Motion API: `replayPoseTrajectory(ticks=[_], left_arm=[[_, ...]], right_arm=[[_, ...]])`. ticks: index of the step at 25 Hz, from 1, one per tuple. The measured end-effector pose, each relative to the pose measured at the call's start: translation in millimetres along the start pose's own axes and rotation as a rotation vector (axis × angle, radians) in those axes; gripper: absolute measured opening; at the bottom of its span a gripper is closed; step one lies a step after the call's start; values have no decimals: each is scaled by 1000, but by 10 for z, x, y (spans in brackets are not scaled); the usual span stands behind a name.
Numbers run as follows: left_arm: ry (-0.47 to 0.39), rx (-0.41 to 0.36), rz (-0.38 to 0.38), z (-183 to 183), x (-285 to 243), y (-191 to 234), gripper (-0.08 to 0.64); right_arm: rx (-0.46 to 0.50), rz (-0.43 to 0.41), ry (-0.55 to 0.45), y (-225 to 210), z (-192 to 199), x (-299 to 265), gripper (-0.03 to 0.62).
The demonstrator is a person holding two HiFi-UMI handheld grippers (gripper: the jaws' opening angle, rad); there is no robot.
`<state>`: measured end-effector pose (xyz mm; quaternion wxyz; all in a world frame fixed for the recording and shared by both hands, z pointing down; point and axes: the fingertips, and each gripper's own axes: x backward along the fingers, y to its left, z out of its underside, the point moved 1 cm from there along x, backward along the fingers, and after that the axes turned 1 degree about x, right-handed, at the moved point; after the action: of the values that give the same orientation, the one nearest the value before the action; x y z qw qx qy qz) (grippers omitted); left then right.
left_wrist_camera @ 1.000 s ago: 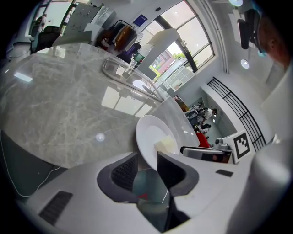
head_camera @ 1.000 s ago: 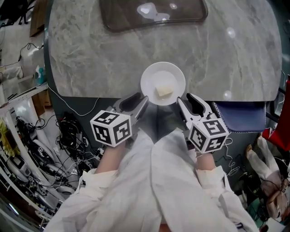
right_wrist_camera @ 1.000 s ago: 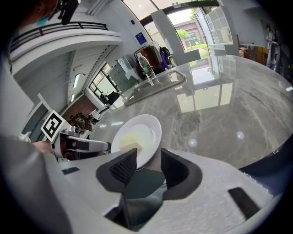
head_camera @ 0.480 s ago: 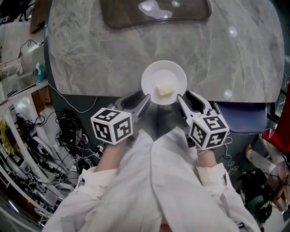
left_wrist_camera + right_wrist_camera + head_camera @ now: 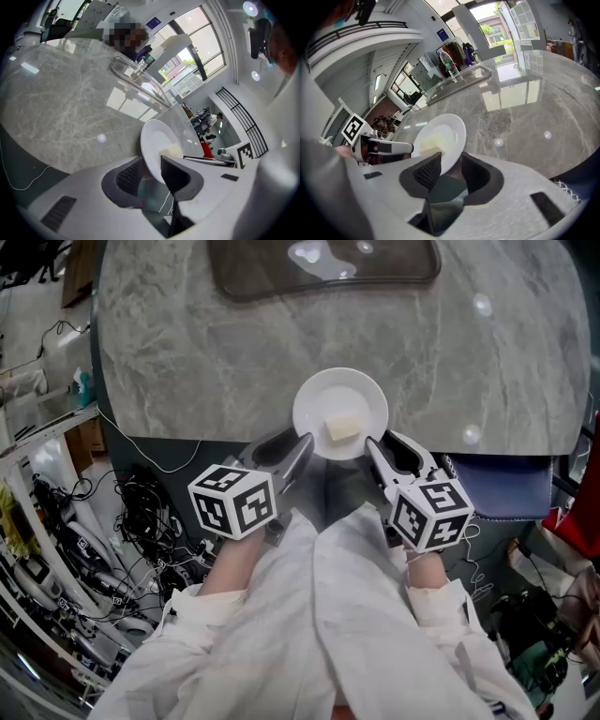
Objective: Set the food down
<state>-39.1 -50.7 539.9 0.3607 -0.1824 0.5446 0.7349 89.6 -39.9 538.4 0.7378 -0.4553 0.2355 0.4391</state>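
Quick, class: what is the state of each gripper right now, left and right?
Left gripper: closed on the white plate at its rim.
Right gripper: closed on the same plate's opposite rim.

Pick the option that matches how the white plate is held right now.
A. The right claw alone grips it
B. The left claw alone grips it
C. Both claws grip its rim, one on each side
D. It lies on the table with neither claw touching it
C: the left claw has the rim of the white plate between its jaws, and the right claw clamps the rim on the other side.
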Motion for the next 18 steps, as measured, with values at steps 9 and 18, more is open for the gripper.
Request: replayPoseTrajectory(ticks=[9,18], left_arm=[[-9,-14,-28,-38,-29,38,72],[30,-70,-34,-53,-38,24,72]], right_arm=[[0,26,-3,-75,-21,9,77],[-30,14,-5,-85,-33,12,70]])
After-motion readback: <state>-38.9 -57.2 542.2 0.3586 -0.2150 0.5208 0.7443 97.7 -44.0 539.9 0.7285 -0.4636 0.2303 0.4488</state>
